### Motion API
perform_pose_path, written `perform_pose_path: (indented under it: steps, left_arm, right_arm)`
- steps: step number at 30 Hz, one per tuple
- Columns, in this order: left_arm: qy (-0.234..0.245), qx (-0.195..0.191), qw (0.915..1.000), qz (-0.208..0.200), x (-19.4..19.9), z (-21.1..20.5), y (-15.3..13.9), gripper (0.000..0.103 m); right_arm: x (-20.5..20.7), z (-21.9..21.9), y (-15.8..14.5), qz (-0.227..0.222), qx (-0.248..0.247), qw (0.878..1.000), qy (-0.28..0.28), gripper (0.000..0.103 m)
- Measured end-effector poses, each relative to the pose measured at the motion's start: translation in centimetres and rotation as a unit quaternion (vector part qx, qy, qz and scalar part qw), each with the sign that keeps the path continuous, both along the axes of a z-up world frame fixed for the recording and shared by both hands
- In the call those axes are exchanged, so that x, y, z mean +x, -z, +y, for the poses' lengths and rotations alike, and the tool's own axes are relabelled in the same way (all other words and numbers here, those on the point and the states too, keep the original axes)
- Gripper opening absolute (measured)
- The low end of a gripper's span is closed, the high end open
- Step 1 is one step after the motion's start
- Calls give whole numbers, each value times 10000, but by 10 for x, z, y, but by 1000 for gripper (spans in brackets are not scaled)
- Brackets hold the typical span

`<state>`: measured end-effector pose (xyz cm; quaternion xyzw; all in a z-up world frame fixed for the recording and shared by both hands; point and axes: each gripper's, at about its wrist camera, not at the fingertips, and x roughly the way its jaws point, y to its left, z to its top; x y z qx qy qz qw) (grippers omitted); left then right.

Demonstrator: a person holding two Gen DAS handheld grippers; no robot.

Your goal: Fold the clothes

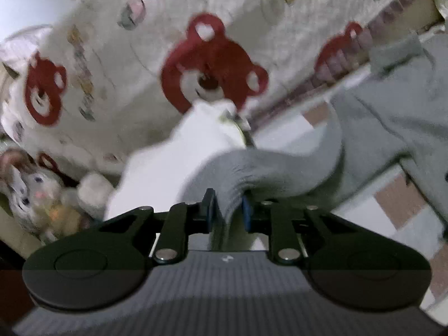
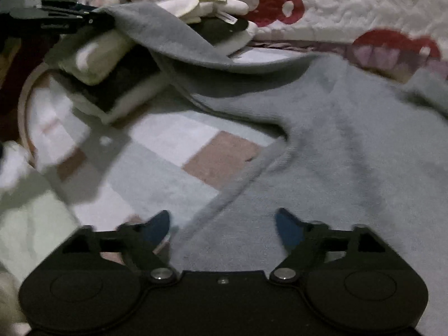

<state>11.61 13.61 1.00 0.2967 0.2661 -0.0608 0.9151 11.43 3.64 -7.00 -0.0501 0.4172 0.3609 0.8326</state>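
Grey fleece garment (image 2: 336, 145) spread over a checked blanket (image 2: 173, 140) on the bed, one edge lifted toward the upper left. Left gripper (image 1: 228, 210) clamped on that raised edge, fabric bunched between the blue pads. Right gripper (image 2: 222, 228) spread wide apart, low over the garment's near hem. Folded clothes (image 2: 117, 64) stacked just beyond; bear-print quilt (image 1: 212, 64) behind; plush toy (image 1: 42, 196) at left.

Pale grey garment (image 2: 350, 140), checked white-and-tan mat (image 2: 179, 151), white quilt (image 1: 156, 28) with red bears.
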Motion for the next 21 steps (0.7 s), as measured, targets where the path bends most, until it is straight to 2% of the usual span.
perform_pose_path:
  steps: [2,3,4,5,6,8,9,12,13,15,18,21]
  left_arm:
    - [-75,20,9999,-150,10,4,-10,13]
    - [-112,29,9997,-225,15,6,-15,5]
    - [-114,133,9993,-326,21,8,-19,6]
    - [-51,267,9989,-380,28,9,-24,6]
    - [16,390,9984,-404,36,11,-29,6]
    - [2,450,9983,-367,56,16,-46,5]
    - [-10,473,9983,-346,66,19,-54,5]
    - [-511,-363,9979,138,107,47,-97,5]
    - [-696,-508,9961,165,118,57,-107,5]
    - [-1075,-431,9933,62,136,73,-117,5]
    - [-1461,-440,9880,238,152,93,-104,5]
    - [-1802,-524,9809,503,157,114,-73,5]
  right_arm:
    - [-2,3,0,-102,-160,9998,-109,90]
    - [-5,7,0,-238,-335,9990,-170,83]
    - [-8,12,1,-403,-538,9975,-228,79]
    - [-11,15,1,-570,-730,9952,-300,68]
    - [-11,15,0,-656,-798,9941,-330,51]
    - [-2,2,-7,-427,-415,9980,-195,11]
    - [3,-5,-11,-285,-189,9993,-114,11]
    - [3,-22,-31,-134,496,9986,-148,11]
    - [2,-25,-36,-61,637,9978,-148,11]
    - [4,-30,-41,218,974,9949,-132,11]
    - [3,-24,-39,353,1061,9934,-258,11]
    - [7,-15,-34,454,1003,9932,-368,11]
